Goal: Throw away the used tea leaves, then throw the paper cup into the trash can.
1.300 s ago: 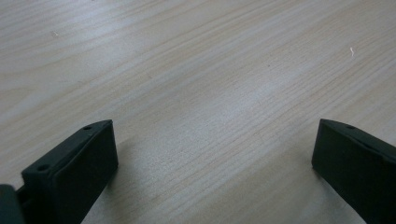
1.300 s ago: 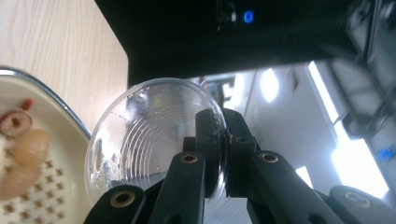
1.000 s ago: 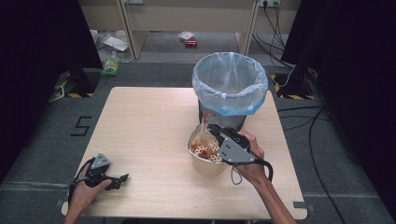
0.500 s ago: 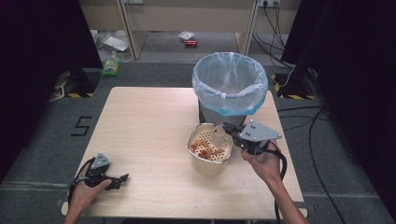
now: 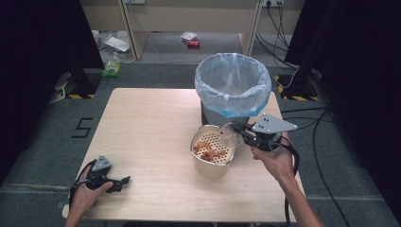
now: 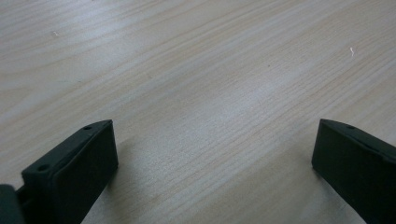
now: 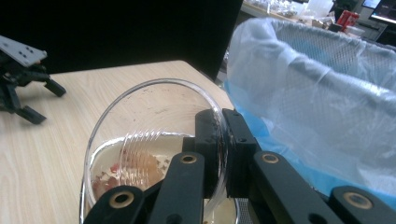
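Observation:
My right gripper (image 5: 239, 130) is shut on the rim of a small clear glass bowl (image 5: 230, 137), held tipped on its side over the right edge of a cream strainer pot (image 5: 211, 156) with reddish food scraps on its perforated insert. In the right gripper view the glass bowl (image 7: 149, 140) stands nearly on edge, its rim pinched at my gripper (image 7: 223, 149), scraps visible through it. Just behind stands a bin (image 5: 233, 85) lined with a pale blue bag. My left gripper (image 5: 124, 181) rests open on the table's near left corner, its fingers (image 6: 79, 172) wide apart over bare wood.
The wooden table (image 5: 146, 127) ends just behind the bin and right of my right hand. The bin's bag (image 7: 317, 93) rises close on the right in the right gripper view. Cables and boxes lie on the floor beyond.
My right gripper has lifted the glass bowl out of the pot toward the right and tipped it on edge. The left gripper has stayed put.

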`<state>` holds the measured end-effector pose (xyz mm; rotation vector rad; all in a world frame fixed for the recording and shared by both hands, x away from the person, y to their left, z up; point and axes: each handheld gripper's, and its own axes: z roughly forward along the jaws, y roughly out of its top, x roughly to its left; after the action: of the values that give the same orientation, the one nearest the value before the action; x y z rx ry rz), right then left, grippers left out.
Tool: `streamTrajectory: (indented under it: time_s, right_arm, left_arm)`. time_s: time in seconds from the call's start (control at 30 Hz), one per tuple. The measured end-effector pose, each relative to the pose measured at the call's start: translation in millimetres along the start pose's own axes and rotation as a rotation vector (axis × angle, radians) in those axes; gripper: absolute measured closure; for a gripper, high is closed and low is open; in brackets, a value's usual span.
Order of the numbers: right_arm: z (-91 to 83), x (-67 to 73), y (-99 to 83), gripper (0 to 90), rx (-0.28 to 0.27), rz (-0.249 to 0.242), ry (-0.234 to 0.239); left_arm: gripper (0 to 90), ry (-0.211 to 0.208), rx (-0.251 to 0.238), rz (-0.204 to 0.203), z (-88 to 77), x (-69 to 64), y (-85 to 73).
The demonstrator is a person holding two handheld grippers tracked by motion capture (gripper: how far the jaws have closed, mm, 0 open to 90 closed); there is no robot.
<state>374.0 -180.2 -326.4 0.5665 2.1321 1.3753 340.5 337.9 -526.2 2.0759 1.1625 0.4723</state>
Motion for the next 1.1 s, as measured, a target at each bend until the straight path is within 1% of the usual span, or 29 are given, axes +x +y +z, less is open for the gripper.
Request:
streamTrajectory:
  time_s: [0.1, 0.23, 0.3, 0.47, 0.53, 0.63, 0.83, 0.9, 1.1]
  right_arm:
    - [-4.6, -0.5, 5.6, 86.4, -0.020, 0.007, -0.001]
    - [-8.3, -0.8, 10.1, 86.3, -0.025, 0.010, 0.003]
    - [-12.6, -2.2, 16.6, 86.3, -0.040, 0.016, 0.009]
    - [-16.4, -5.7, 26.7, 86.1, -0.035, 0.014, 0.010]
    - [-17.4, -10.0, 33.2, 86.1, -0.044, 0.012, 0.005]
    - [-17.8, -13.5, 37.1, 86.1, -0.047, 0.012, -0.001]
    - [-17.5, -25.3, 51.6, 86.1, -0.061, 0.037, 0.002]
    - [-17.6, -29.4, 58.7, 86.1, -0.062, 0.037, 0.000]
    - [-19.9, -42.2, 83.1, 86.1, -0.069, 0.033, -0.036]
  left_arm:
    - [0.0, 0.000, 0.000, 0.000, 0.0, 0.0, 0.0]
    - [0.0, 0.002, -0.001, -0.001, 0.0, -0.2, -0.1]
    - [0.0, 0.002, 0.000, -0.002, 0.0, -0.2, 0.0]
    - [0.0, 0.002, -0.001, -0.002, 0.0, -0.2, 0.0]
    - [0.0, 0.002, 0.000, -0.002, 0.0, -0.2, 0.0]
    - [0.0, 0.002, 0.000, -0.002, 0.0, -0.3, 0.0]
    - [0.0, 0.002, 0.000, -0.002, 0.0, -0.3, 0.0]
    - [0.0, 0.003, -0.001, -0.003, 0.0, -0.4, -0.1]
    - [0.0, 0.003, -0.002, -0.004, 0.0, -0.6, -0.2]
